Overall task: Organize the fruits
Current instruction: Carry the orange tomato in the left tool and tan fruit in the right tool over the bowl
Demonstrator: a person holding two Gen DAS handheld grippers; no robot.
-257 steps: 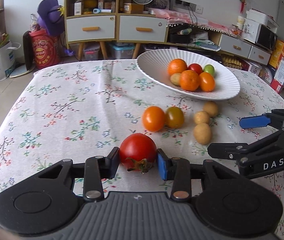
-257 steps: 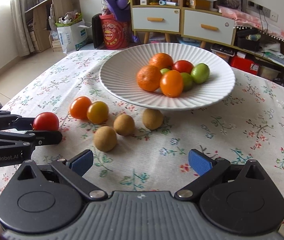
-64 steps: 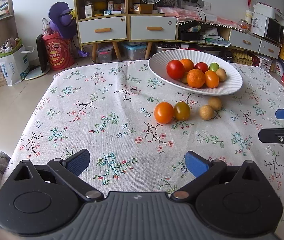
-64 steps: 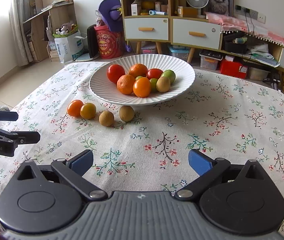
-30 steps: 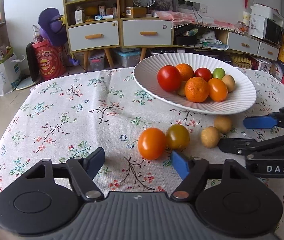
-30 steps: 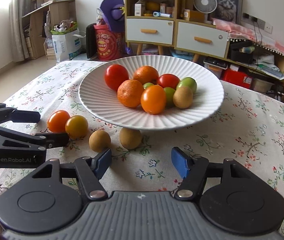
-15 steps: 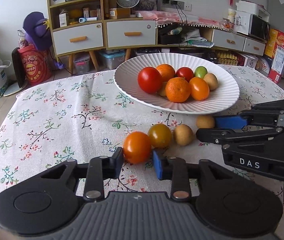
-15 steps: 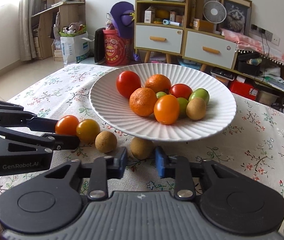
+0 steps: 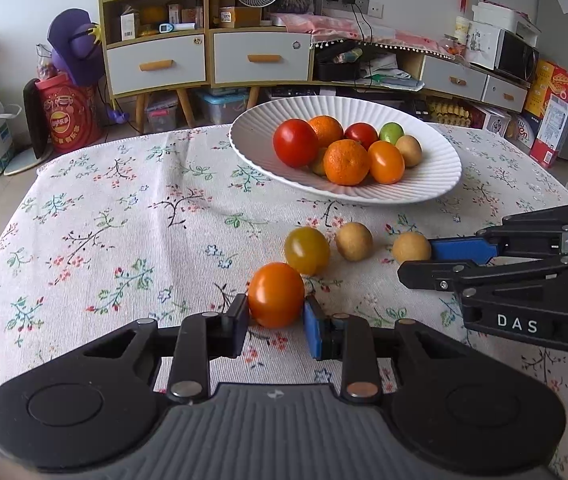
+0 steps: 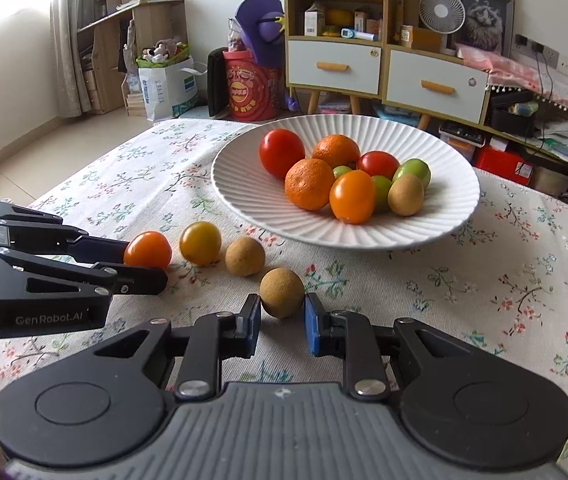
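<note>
left tongs [image 9: 276, 322] pinching orange tomato [image 9: 276, 294], pads tight on both sides, tomato low over flowered counter [image 9: 124, 240]. right tongs [image 10: 282, 320] pinching small brown fruit [image 10: 282, 292] same way. yellow tomato [image 9: 307, 250] just beyond orange one, touching or nearly. second brown fruit [image 9: 354, 241] beside it, loose on cloth. white ribbed plate [image 9: 436, 176] farther back, holding red tomatoes, oranges, green fruit, one brown fruit. each tongs visible in other's view.

Both grippers have come forward to the loose fruit. The left gripper [image 9: 276, 320] has closed on the orange tomato [image 9: 276, 294]. The right gripper [image 10: 283, 320] has closed on a brown fruit [image 10: 282, 292].
</note>
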